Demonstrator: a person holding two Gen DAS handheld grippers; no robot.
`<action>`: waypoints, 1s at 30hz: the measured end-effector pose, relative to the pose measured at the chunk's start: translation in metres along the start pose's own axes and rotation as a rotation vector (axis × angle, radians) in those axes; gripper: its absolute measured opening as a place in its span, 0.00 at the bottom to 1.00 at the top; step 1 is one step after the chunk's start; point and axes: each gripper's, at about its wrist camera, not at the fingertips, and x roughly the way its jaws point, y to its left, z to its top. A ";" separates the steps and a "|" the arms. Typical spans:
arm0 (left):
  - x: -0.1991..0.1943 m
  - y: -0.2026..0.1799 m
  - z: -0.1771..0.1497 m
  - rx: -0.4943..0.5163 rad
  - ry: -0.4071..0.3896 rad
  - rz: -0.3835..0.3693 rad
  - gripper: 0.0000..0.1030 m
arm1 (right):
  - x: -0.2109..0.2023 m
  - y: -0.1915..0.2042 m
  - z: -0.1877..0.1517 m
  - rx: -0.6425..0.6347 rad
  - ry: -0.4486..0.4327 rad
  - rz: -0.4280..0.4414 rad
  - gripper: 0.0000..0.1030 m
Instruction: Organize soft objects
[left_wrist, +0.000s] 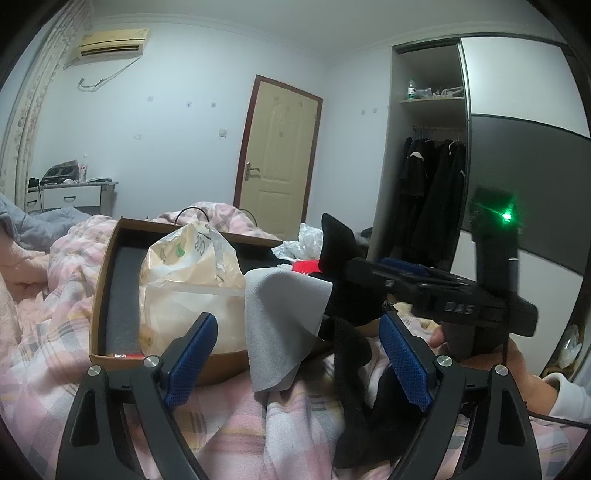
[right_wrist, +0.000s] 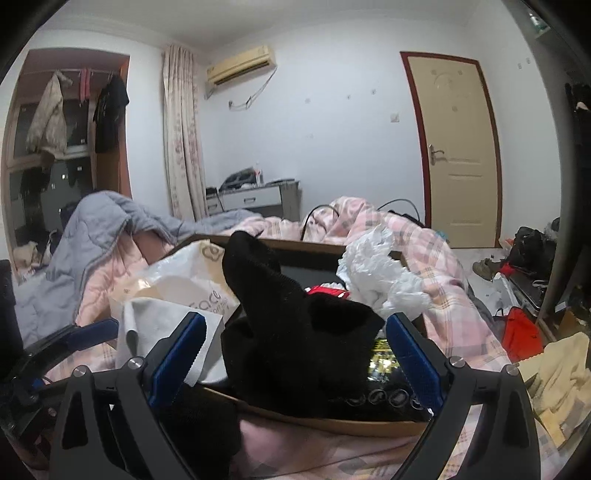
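both grippers have jaws spread wide, gripping nothing. right gripper (right_wrist: 295, 354) frames the black garment (right_wrist: 295, 332) heaped in the cardboard box (right_wrist: 332, 424) on the bed (right_wrist: 443, 258). box's inside is mostly hidden. only left gripper (left_wrist: 295, 358) view shows the grey cloth (left_wrist: 280, 317) draped over the rim, probably a towel.

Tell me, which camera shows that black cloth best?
The right wrist view: the black cloth fills the middle, heaped over the box's edge. In the left wrist view it is partly hidden behind the grey cloth.
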 end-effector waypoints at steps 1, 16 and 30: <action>0.000 0.000 0.000 0.000 0.000 0.000 0.85 | -0.006 -0.001 -0.001 0.004 -0.016 0.001 0.95; 0.000 -0.002 0.000 0.001 0.000 0.001 0.85 | -0.013 0.024 -0.020 -0.137 0.098 0.173 0.95; 0.000 -0.002 0.000 0.001 0.001 0.002 0.85 | 0.030 0.077 -0.039 -0.488 0.330 0.128 0.95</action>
